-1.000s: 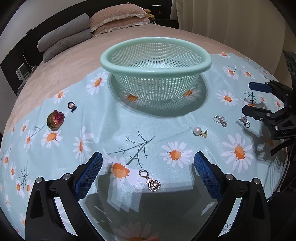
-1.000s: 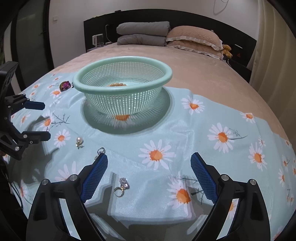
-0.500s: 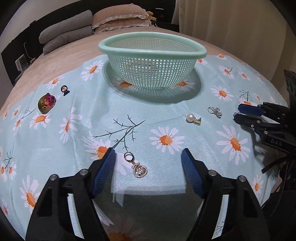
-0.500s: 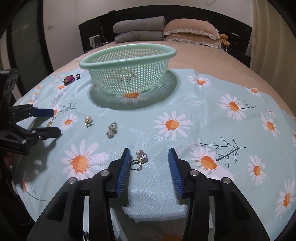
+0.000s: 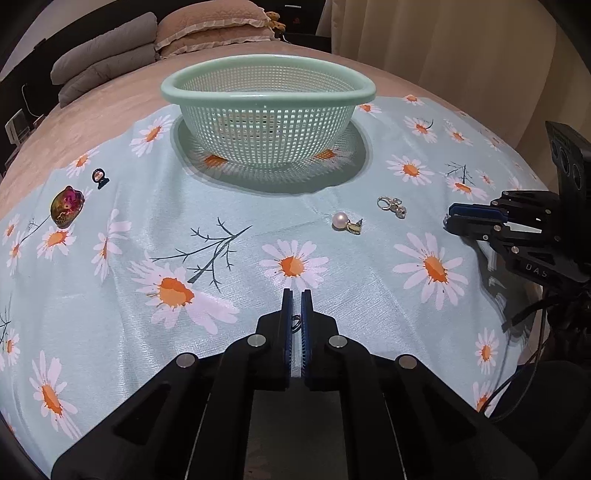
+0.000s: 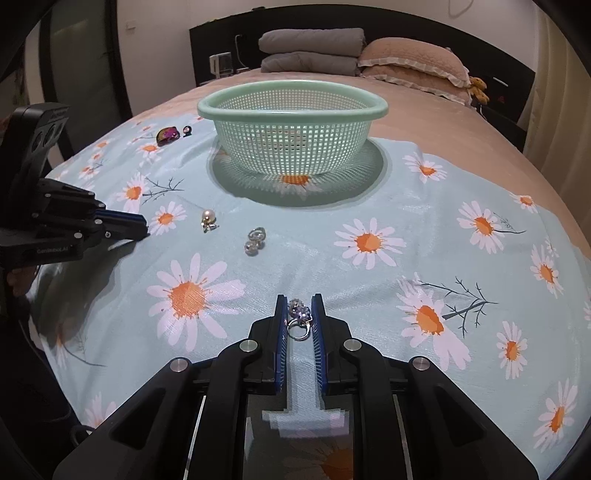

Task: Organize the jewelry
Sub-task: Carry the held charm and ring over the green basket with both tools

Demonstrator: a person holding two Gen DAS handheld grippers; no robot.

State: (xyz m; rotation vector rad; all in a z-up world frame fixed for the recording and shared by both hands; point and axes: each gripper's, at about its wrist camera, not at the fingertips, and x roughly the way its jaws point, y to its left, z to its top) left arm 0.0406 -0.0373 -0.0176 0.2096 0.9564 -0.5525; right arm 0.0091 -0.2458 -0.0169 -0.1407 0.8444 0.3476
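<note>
My left gripper (image 5: pixel 296 295) is shut on a heart pendant earring, of which only a sliver (image 5: pixel 295 322) shows between the pads. My right gripper (image 6: pixel 299 301) is shut on a crystal ring earring (image 6: pixel 300 317), low over the daisy cloth. It also shows in the left wrist view (image 5: pixel 452 221). A mint mesh basket (image 5: pixel 266 90) stands beyond, also in the right wrist view (image 6: pixel 291 105). A pearl earring (image 5: pixel 345 222) and a silver crystal earring (image 5: pixel 392 206) lie on the cloth between basket and grippers.
An iridescent brooch (image 5: pixel 66 205) and a small dark charm (image 5: pixel 99 178) lie at the cloth's left. The daisy cloth (image 5: pixel 147 240) covers a bed with pillows (image 5: pixel 207 26) at the back. A curtain (image 5: pixel 461 55) hangs at right.
Both grippers have dropped lower and closed: the left on the heart pendant earring, the right on the crystal ring earring.
</note>
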